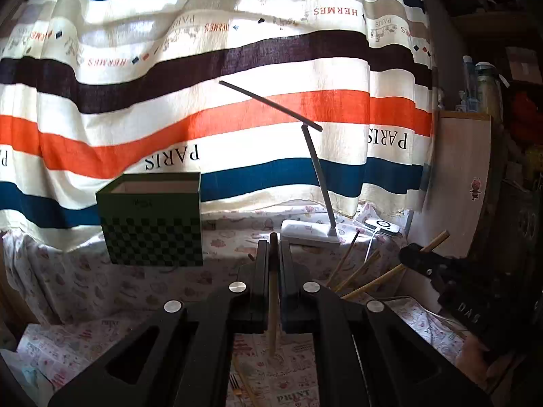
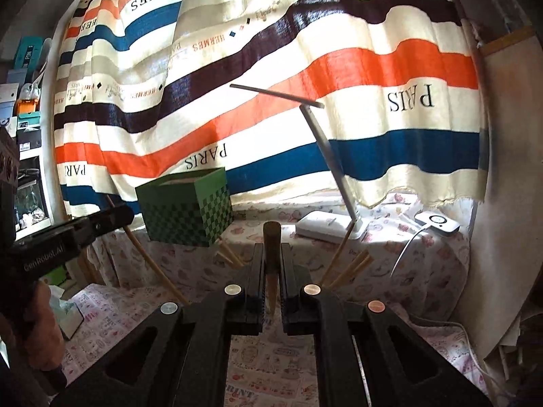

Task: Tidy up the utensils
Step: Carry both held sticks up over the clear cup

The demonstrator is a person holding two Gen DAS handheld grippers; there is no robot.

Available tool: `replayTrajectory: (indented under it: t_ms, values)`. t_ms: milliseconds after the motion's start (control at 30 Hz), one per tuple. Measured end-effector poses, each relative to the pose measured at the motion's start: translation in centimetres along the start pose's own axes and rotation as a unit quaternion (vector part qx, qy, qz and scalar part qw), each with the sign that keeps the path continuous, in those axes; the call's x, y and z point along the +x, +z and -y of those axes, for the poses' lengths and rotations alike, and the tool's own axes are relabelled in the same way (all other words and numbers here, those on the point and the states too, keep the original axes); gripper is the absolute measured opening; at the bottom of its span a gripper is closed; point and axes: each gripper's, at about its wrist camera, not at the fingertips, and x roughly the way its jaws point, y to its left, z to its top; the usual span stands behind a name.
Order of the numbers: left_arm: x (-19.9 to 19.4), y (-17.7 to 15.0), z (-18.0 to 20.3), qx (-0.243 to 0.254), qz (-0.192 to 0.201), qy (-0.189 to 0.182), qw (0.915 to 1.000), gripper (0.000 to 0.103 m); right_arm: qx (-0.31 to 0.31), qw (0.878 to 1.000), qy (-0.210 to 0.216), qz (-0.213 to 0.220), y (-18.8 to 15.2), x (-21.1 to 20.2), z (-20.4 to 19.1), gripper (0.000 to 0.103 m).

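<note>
Chopstick (image 1: 272, 291) between clamped jaws

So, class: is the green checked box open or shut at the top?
Open. The green checked box has no lid; its pale inner wall shows below the rim. Contents cannot be seen.

Count so far: two grippers (image 1: 272, 254), one checkered green box (image 1: 152, 224), one desk lamp (image 1: 310, 232), one striped curtain (image 1: 237, 68).

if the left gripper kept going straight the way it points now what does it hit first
Probably the tablecloth just right of the green box, then the striped curtain behind. The left gripper, shut on a chopstick, aims between the box and the lamp; depth is unclear.
</note>
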Motion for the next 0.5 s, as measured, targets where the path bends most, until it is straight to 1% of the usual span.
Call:
replayTrajectory:
  t_ms: [33,133,200,367,500]
  values:
    - [-0.3,0.2,0.3,0.005,0.007,0.001,1.0,0.004,0.005,1.0,-0.003,0.006,0.4,-0.5,0.4,0.008]
    - [-0.6,0.8,0.8,0.01,0.01,-0.015,0.9998,0.004,0.022,1.0,-0.004,0.017,0.9,-1.6,1.4,0.008]
    - [-0.5,1.4,1.2,0.013,0.014,-0.014,0.9997,0.004,0.027,0.999,-0.007,0.026,1.0,-1.8,1.8,0.008]
    - [0.2,2.7,2.0,0.002,0.02,-0.033,0.9993,0.004,0.057,0.998,-0.007,0.027,0.8,-0.5,2.9,0.008]
    - [1.4,3.6,2.7,-0.002,0.029,-0.043,0.9986,0.004,0.054,0.997,-0.015,0.045,0.8,0.7,2.9,0.008]
